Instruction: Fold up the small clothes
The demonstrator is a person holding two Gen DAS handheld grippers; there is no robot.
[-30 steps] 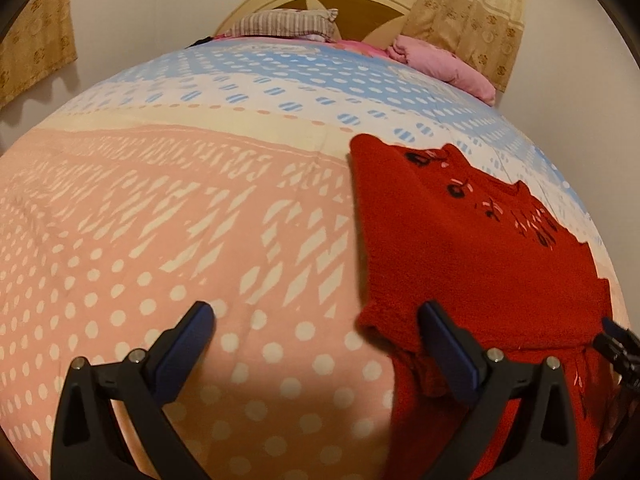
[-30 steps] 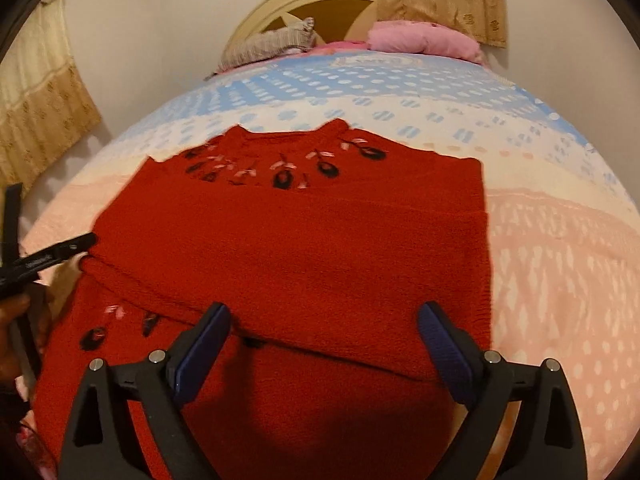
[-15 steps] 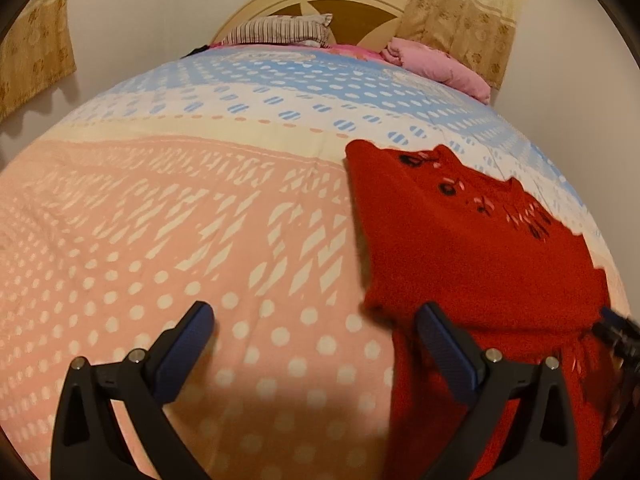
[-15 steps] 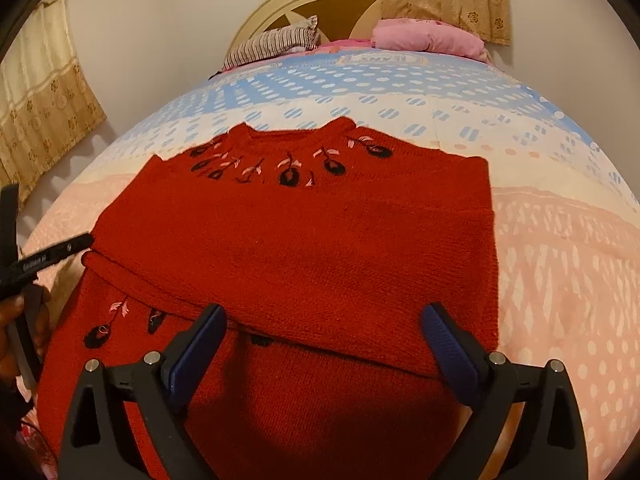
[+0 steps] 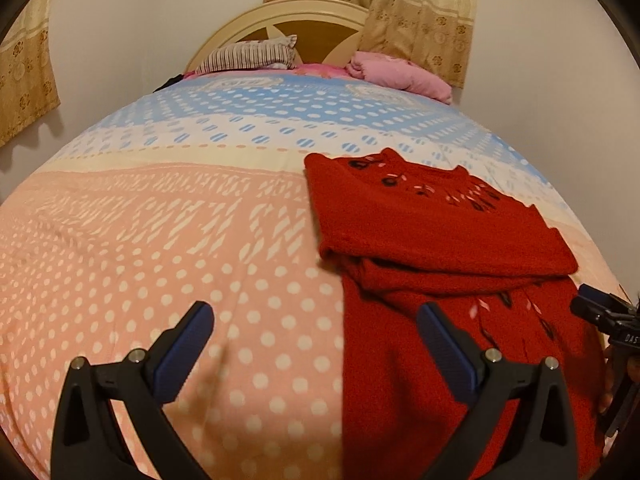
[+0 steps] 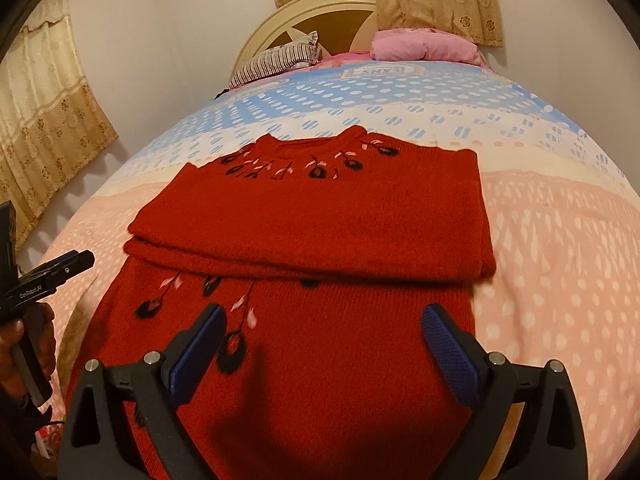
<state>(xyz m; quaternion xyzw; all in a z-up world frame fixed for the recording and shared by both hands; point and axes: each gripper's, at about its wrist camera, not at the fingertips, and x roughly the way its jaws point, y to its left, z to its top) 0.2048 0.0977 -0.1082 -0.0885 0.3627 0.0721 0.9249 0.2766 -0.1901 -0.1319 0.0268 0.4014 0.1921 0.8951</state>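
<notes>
— What are your two tools doing?

— My left gripper (image 5: 314,344) is spread wide with nothing between its blue pads (image 5: 182,350), hanging over the dotted pink bedspread (image 5: 140,240), its right finger over the edge of the sweater. My right gripper (image 6: 324,346) is just as wide and empty, above the near part of the red sweater (image 6: 320,224).

— And how does the sweater lie?

— Flat on the bed, neckline toward the headboard (image 6: 320,12). A folded band of red knit lies across its middle, and black and pink embroidery shows at the collar and below that band.

— Beyond it?

— A striped pillow (image 6: 280,60) and a pink pillow (image 6: 424,46) by the headboard.
</notes>
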